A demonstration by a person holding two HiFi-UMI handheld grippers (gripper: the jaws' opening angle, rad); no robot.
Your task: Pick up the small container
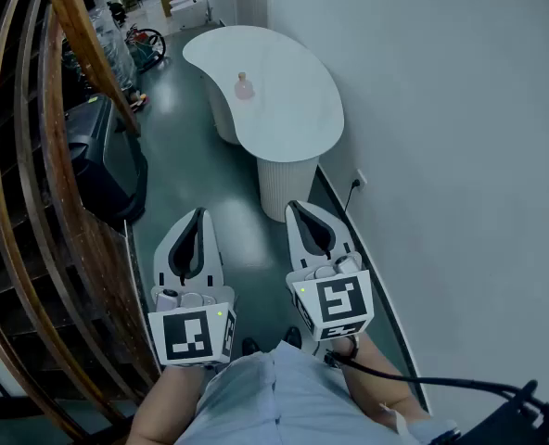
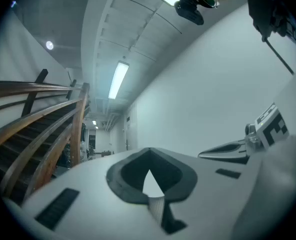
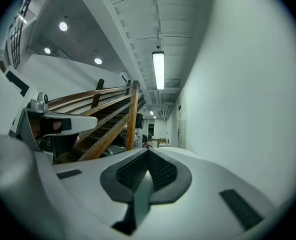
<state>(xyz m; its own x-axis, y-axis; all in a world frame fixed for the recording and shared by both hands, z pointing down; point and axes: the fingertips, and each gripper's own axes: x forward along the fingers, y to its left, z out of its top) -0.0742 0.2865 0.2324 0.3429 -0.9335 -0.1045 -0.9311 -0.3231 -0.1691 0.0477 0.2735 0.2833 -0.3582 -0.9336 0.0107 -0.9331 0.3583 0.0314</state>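
The small container (image 1: pixel 244 86), a pale pink jar with a lid, stands on a white curved table (image 1: pixel 293 109) well ahead of me in the head view. Both grippers are held low, close to the person's body and far short of the table. My left gripper (image 1: pixel 197 214) has its jaws together with nothing between them, and so does my right gripper (image 1: pixel 295 206). Both point towards the table. The left gripper view looks over the shut left gripper (image 2: pixel 149 151) up at wall and ceiling, and the right gripper view does the same over the right gripper (image 3: pixel 149 153). Neither shows the container.
A wooden stair railing (image 1: pixel 61 184) runs along the left, with a black box-like object (image 1: pixel 103 156) at its foot. A white wall (image 1: pixel 460 156) with a socket (image 1: pixel 358 182) bounds the right. The table rests on ribbed white pedestals (image 1: pixel 288 188). Clutter lies at the corridor's far end (image 1: pixel 145 44).
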